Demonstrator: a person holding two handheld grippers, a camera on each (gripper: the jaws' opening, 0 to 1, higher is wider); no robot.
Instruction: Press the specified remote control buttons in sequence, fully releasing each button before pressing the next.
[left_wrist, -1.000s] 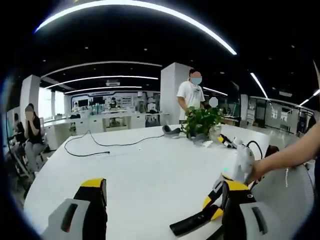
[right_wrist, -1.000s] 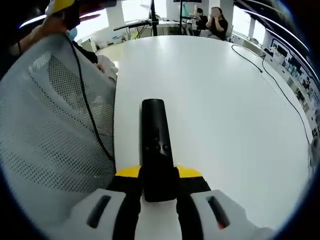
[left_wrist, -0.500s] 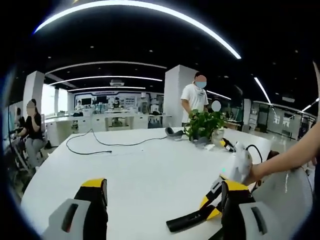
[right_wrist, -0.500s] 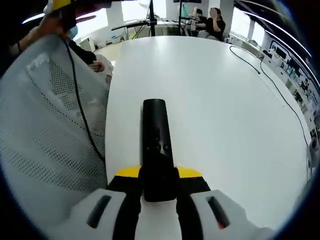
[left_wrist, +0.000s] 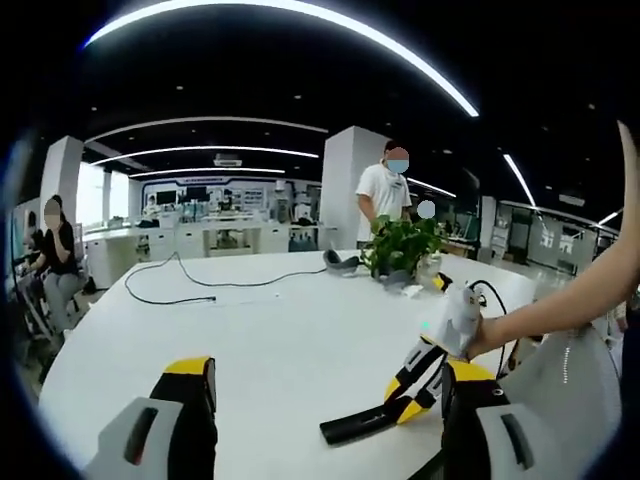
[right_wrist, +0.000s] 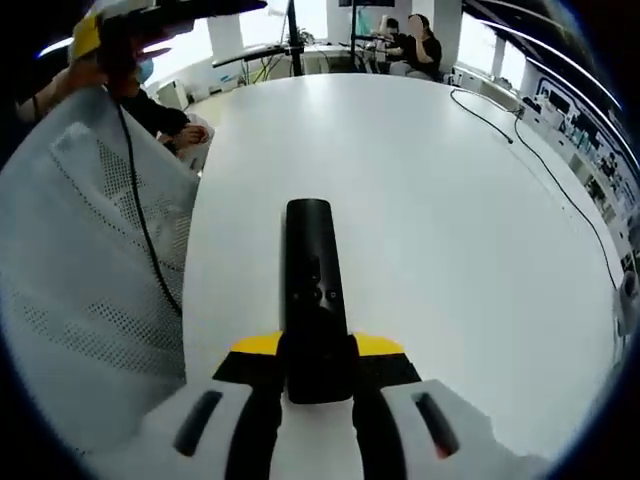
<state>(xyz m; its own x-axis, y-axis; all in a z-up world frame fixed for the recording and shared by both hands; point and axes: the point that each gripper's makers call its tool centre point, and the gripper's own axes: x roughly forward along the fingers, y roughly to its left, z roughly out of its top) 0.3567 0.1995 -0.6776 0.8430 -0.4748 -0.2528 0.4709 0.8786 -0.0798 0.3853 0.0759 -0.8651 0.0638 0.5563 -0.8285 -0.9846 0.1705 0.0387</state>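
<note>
One black remote control (right_wrist: 314, 290) is clamped at its near end between the two jaws of the right gripper (right_wrist: 318, 372), its length pointing away over the white table (right_wrist: 440, 220); a few small buttons show on its upper face. In the left gripper view the same remote (left_wrist: 362, 422) juts out from the yellow tips of the right gripper (left_wrist: 412, 385), held by a hand (left_wrist: 482, 335), above the table (left_wrist: 270, 340). The left gripper (left_wrist: 325, 405) has its two jaws standing well apart with nothing between them, one at the lower left and one at the lower right of its view. On the table farther off lie one black cable (left_wrist: 190, 285), which also curves along the table's far side in the right gripper view (right_wrist: 540, 165), and one potted green plant (left_wrist: 400, 245). One person in a white shirt (left_wrist: 385, 195) stands behind the plant, and one person in dark clothes (left_wrist: 55, 255) sits at the table's left edge. A white mesh chair back (right_wrist: 80, 260) stands beside the table on the left of the right gripper view.
</note>
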